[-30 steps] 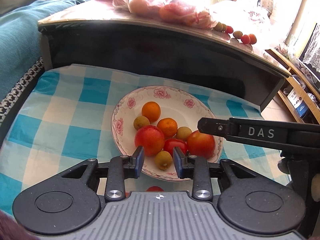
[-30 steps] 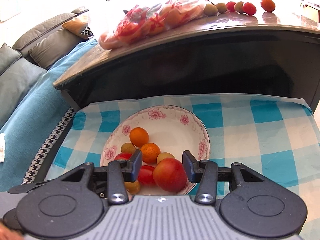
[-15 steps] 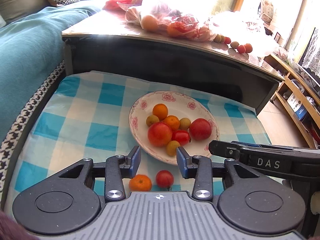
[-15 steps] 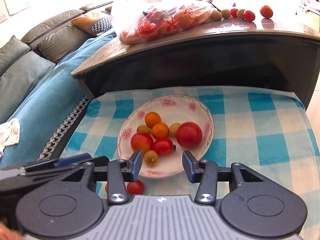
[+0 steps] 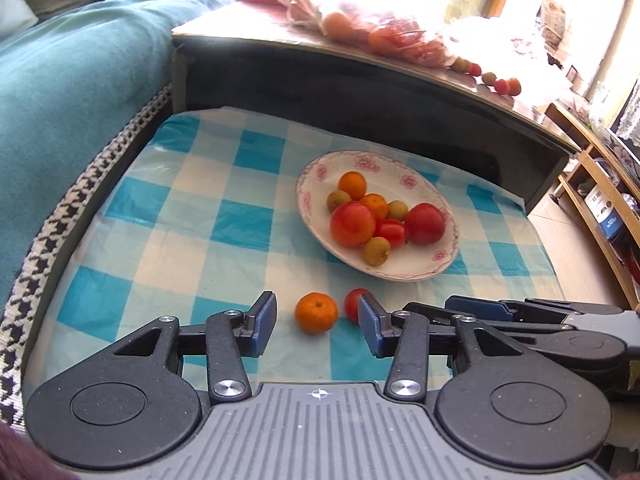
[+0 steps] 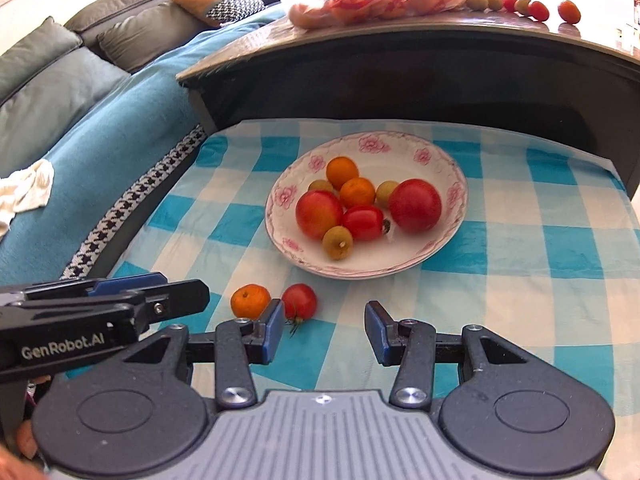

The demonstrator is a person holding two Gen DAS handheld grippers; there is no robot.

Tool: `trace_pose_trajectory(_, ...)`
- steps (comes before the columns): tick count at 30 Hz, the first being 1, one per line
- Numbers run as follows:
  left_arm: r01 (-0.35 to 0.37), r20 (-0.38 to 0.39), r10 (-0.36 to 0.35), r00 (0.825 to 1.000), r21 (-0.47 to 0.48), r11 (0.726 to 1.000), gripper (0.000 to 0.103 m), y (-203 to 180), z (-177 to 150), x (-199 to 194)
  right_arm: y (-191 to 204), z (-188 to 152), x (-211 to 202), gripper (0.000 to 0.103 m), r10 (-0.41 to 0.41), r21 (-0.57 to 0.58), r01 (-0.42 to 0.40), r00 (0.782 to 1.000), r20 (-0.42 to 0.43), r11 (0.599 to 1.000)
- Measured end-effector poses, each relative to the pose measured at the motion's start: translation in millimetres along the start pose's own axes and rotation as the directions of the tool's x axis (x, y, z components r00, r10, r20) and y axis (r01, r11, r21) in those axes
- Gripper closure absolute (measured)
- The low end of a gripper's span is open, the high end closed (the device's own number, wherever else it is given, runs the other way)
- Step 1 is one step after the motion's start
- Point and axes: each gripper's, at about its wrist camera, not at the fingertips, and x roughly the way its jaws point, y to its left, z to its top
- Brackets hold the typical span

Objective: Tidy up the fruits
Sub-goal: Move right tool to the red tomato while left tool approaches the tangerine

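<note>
A white plate with a pink flower rim (image 5: pixel 400 168) (image 6: pixel 400 152) stands on the blue checked cloth and holds two apples, two mandarins, a tomato and small green fruits. A loose mandarin (image 5: pixel 316 313) (image 6: pixel 250 301) and a loose tomato (image 5: pixel 354 304) (image 6: pixel 299 300) lie on the cloth in front of it. My left gripper (image 5: pixel 317 326) hovers just short of the mandarin. Its jaws are opening and the pads touch nothing. My right gripper (image 6: pixel 325 330) stands open to the right of the tomato, with only cloth between its fingers.
A dark low table (image 6: pixel 440 64) rises behind the cloth and carries a plastic bag of fruit (image 6: pixel 380 0) and a row of small fruits (image 6: pixel 528 6). A teal sofa cover (image 5: pixel 72 80) lies to the left. A wooden shelf (image 5: pixel 600 184) stands to the right.
Both grippers have drawn back from the plate, so the loose mandarin and tomato on the cloth have come into view. The left gripper's jaws have spread wider.
</note>
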Motion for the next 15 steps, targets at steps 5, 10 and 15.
trace_pose_trajectory(5,-0.004,-0.013,0.003,1.000,-0.045,0.999,0.049,12.8,1.2,4.8,6.0,-3.8,19.3,0.057,-0.001,-0.023,0.001,1.000,-0.020,1.000)
trace_pose_trajectory(10,0.000,-0.029,-0.002,1.000,-0.064,0.998,0.047,18.4,0.3,9.5,10.6,-4.1,35.8,0.057,0.013,-0.042,-0.014,0.999,-0.033,0.999)
trace_pose_trajectory(15,0.000,-0.041,-0.003,0.999,-0.066,0.998,0.046,20.2,-1.4,12.5,12.5,-2.3,50.5,0.057,0.017,-0.045,-0.019,0.999,-0.039,0.999)
